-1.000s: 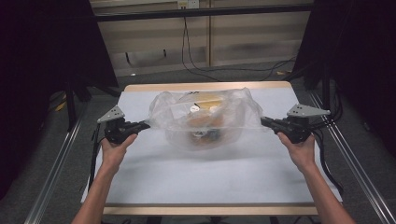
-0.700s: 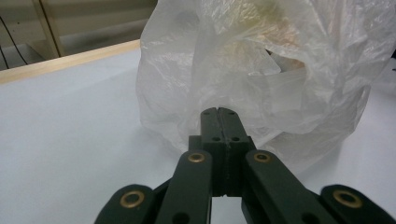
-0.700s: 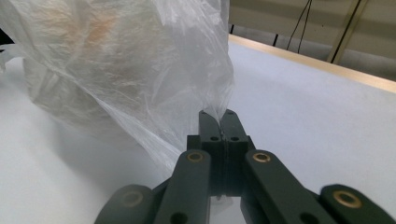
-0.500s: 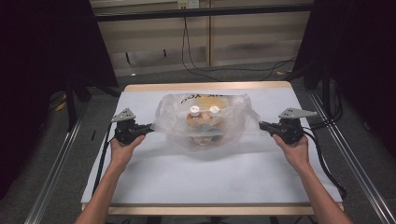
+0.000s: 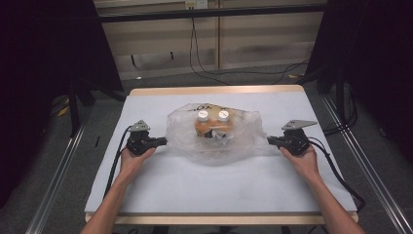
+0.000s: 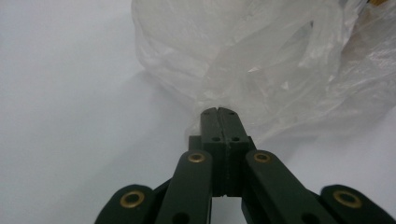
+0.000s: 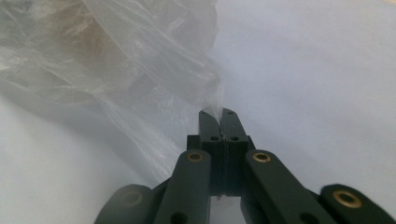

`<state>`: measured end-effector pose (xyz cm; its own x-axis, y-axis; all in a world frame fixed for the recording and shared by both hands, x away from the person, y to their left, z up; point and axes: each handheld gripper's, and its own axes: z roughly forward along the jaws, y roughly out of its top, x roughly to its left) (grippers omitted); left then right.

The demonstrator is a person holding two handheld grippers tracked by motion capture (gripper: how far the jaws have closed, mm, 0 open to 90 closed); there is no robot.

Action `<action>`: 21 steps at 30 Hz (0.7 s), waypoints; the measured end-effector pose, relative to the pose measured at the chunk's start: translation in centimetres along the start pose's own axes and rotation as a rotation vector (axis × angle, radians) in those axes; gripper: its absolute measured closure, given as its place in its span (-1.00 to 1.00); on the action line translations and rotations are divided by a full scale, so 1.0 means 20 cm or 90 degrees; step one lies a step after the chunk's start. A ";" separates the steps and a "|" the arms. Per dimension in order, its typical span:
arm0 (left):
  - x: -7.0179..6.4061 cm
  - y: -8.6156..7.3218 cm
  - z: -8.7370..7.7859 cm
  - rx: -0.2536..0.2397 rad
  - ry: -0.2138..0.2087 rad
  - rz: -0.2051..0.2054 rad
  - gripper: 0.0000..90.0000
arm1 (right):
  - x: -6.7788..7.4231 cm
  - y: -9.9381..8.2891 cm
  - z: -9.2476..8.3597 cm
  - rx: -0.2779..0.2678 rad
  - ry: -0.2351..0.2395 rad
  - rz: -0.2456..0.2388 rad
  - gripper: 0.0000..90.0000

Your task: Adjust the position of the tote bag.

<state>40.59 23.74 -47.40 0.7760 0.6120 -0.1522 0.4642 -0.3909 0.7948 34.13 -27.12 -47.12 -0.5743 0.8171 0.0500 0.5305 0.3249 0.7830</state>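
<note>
A clear plastic bag [image 5: 214, 134] is being held at its two ends, crumpled and glossy, lying on the middle of the desk [image 5: 195, 185], somewhat nearer the far edge than the near one. Through its film an orange-brown mass [image 5: 207, 126] and two round white caps [image 5: 212, 114] are being seen; what they belong to cannot be told. Dark lettering is showing on the bag's far side. The left gripper [image 5: 160, 142] is being kept clenched on the bag's left end, its jaws pressed together with a pinch of film [image 6: 219, 100] between the tips. The right gripper [image 5: 271, 141] is likewise being clamped on the right end, a thin fold of plastic [image 7: 215, 105] being gripped there. The desk is being covered by a pale sheet, with a wooden rim showing at the far and near edges. Beyond the far edge, cables [image 5: 204, 63] are hanging before a light wall panel, and dark curtains are flanking both sides.
</note>
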 end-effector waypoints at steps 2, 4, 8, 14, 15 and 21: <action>0.00 -0.02 0.02 0.021 -0.007 0.003 1.00 | 0.00 -0.01 0.01 0.008 -0.001 0.001 1.00; 0.00 -0.03 0.04 0.030 -0.007 0.009 1.00 | 0.00 -0.02 0.02 0.017 0.001 0.000 1.00; -0.02 -0.04 0.05 0.047 -0.010 0.015 1.00 | 0.01 -0.03 0.04 0.052 -0.006 -0.013 1.00; -0.02 -0.05 0.03 0.033 -0.022 0.011 1.00 | 0.01 -0.06 0.05 0.052 0.001 -0.009 1.00; -0.03 -0.05 0.01 0.025 -0.028 0.010 0.99 | 0.01 -0.06 0.04 0.048 0.003 -0.006 0.97; -0.07 -0.03 -0.09 -0.013 -0.031 0.013 0.75 | 0.02 -0.03 -0.03 -0.020 0.028 0.008 0.65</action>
<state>38.51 24.39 -46.52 0.8058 0.5690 -0.1641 0.4394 -0.3886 0.8099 33.26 -27.29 -47.17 -0.5945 0.7994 0.0865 0.5185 0.2989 0.8011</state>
